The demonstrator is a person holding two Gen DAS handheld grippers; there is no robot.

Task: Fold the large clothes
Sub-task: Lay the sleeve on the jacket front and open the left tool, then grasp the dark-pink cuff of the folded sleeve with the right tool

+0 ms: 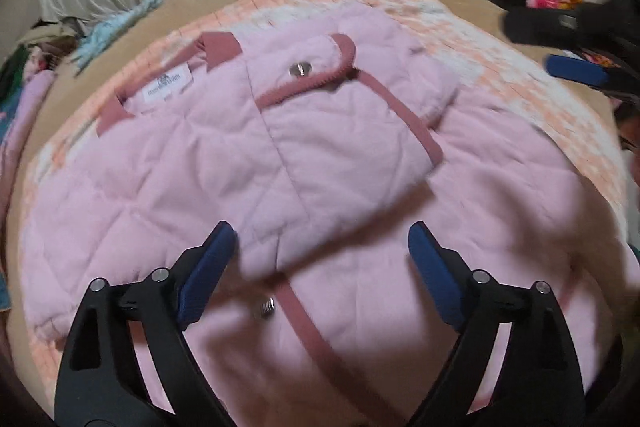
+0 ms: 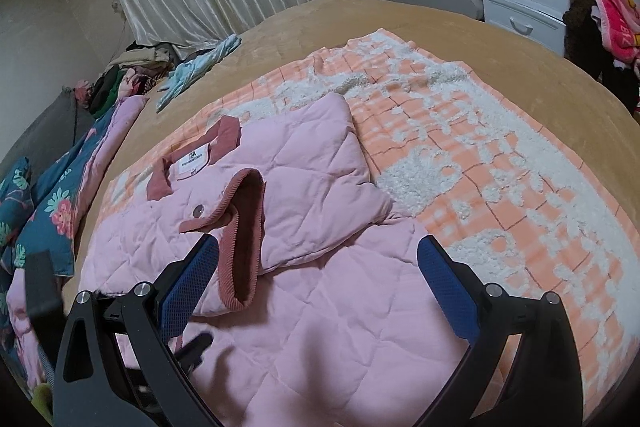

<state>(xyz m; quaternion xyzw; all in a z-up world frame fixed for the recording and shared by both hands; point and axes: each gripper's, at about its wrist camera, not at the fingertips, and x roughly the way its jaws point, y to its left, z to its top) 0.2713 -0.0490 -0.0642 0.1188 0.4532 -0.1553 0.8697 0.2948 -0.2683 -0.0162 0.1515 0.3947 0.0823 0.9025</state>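
1. Left tool is spread wide with nothing in it; the blue pads sit either side of the folded-over sleeve, just above the fabric and not pinching it.
2. Right tool is wide open and empty too, hovering over the near part of the pink quilted jacket, with the ribbed cuff by its left pad.
3. The jacket lies on the orange-and-white blanket in the middle of the bed, collar towards the far left corner, one sleeve already laid across the chest.
4. My guess at the next bit: fold the body over. Grab the hem at both corners, pinch both layers, lift evenly so the sleeve doesn't slide out.
5. Watch the snaps and padding; bulky stuff springs back, so press the crease flat.
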